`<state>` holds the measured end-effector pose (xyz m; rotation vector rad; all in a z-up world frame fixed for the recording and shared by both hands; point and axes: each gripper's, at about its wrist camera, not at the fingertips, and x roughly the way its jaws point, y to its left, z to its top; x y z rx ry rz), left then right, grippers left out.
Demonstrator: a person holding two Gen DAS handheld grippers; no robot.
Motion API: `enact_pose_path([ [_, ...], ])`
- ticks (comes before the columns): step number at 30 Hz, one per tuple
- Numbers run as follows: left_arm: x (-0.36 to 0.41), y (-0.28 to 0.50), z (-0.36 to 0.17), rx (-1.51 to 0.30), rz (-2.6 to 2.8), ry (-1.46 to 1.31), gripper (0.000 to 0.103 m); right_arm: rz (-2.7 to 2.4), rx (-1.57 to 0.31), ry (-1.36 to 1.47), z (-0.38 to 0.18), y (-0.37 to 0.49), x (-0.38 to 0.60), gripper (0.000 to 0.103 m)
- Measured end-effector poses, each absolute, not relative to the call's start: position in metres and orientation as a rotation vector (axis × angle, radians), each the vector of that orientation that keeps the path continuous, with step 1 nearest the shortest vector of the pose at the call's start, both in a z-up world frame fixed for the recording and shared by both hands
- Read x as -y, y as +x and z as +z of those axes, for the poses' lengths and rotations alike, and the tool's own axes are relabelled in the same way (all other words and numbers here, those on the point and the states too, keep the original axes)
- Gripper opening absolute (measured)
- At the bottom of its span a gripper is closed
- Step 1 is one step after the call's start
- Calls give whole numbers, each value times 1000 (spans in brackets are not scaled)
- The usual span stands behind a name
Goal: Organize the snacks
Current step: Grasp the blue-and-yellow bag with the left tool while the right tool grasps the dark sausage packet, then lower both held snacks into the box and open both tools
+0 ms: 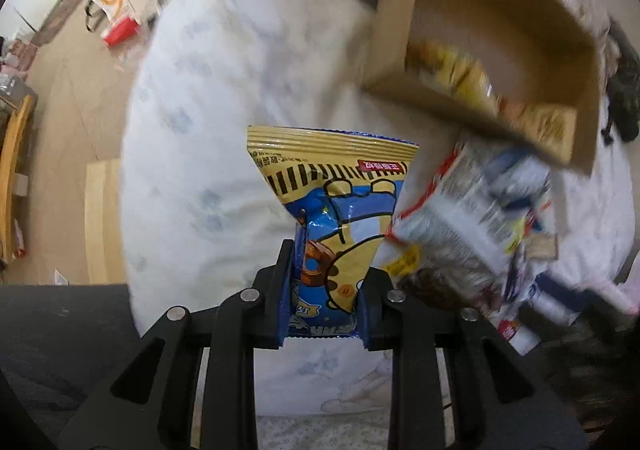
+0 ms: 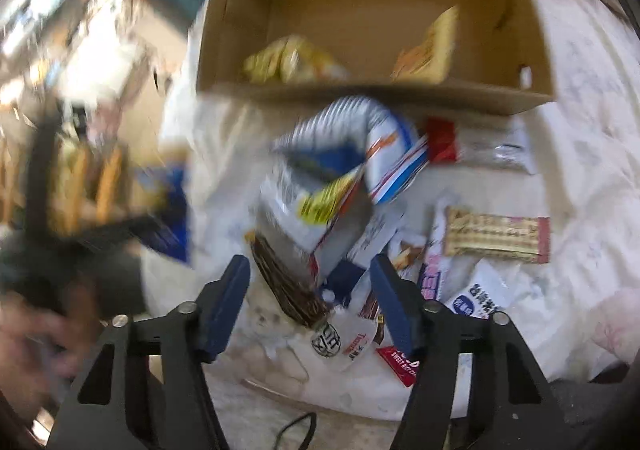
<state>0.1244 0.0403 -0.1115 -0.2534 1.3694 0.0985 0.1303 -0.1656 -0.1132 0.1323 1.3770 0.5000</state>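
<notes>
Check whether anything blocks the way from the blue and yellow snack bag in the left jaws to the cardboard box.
Nothing visible does. The left gripper holds the snack bag above the bedsheet, and the open cardboard box lies ahead to the right with only its near wall to clear.

Snack pile (image 2: pixel 344 186) blurred (perhaps wrappers); box (image 2: pixel 372 10) top cut off.

Your left gripper (image 1: pixel 325 290) has matte black linkage arms with triangular cut-outs, round silver pivot pins and dark blue pads. Your right gripper (image 2: pixel 314 290) has the same black frame, silver pins and blue pads (image 2: pixel 224 306).
</notes>
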Motion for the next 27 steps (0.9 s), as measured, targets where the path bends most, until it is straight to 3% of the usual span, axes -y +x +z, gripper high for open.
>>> enact_pose_path([
  [5, -50, 121, -100, -1335, 106, -312, 22, 495, -1443, -90, -140, 125, 130, 57],
  [13, -69, 130, -110, -1342, 120, -385, 22, 610, -1509, -116, -144, 105, 118, 26],
  [19, -68, 132, -103, -1327, 115, -405, 22, 756, -1484, 14, -130, 103, 113, 26],
  [25, -73, 132, -105, -1329, 140, -403, 22, 736, -1554, -90, -171, 99, 71, 26],
  [26, -75, 132, -105, -1330, 148, -406, 22, 725, -1552, -103, -175, 98, 68, 26],
  [27, -77, 131, -105, -1329, 154, -406, 22, 715, -1541, -111, -175, 96, 66, 15],
])
